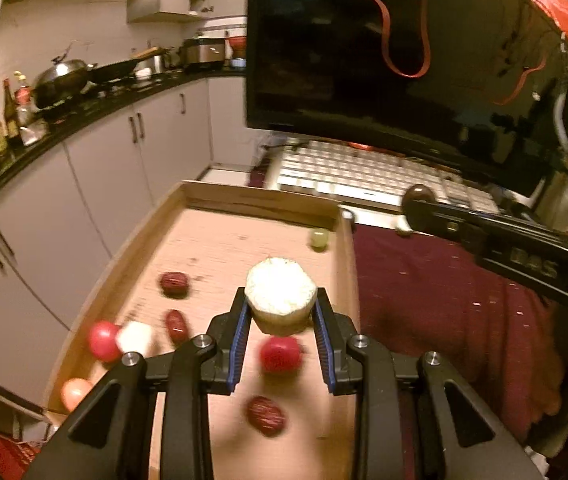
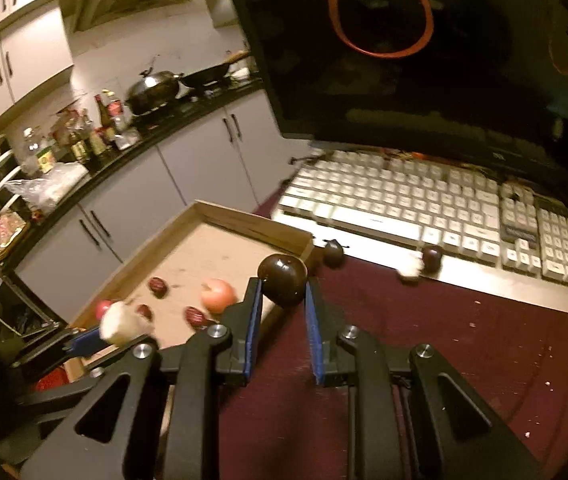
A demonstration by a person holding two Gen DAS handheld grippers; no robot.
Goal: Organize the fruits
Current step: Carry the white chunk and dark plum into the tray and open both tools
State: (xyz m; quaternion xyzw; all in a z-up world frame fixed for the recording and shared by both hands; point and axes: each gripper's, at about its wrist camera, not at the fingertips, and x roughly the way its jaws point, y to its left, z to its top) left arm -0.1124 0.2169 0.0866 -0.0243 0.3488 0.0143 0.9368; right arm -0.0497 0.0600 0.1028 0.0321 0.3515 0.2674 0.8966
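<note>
The left hand-held gripper (image 1: 282, 312) was clamped on a pale, round, peeled slice of fruit (image 1: 281, 294), held above the shallow wooden tray (image 1: 260, 196) on the desk. The slice looked soft, moist and easily crushed, so light pressure across its flat rind sides seemed safest. The right hand-held gripper (image 2: 284, 292) was closed on a dark, glossy, round plum-like fruit (image 2: 283, 279), raised over the maroon desk cloth (image 2: 424, 344) just beside the tray. Smooth and firm, it would probably slip unless gripped across its widest part.

Home kitchen, wok (image 2: 152, 90) on counter (image 2: 132, 152), cabinets (image 1: 96, 168), condiment bottles (image 2: 104, 128)
</note>
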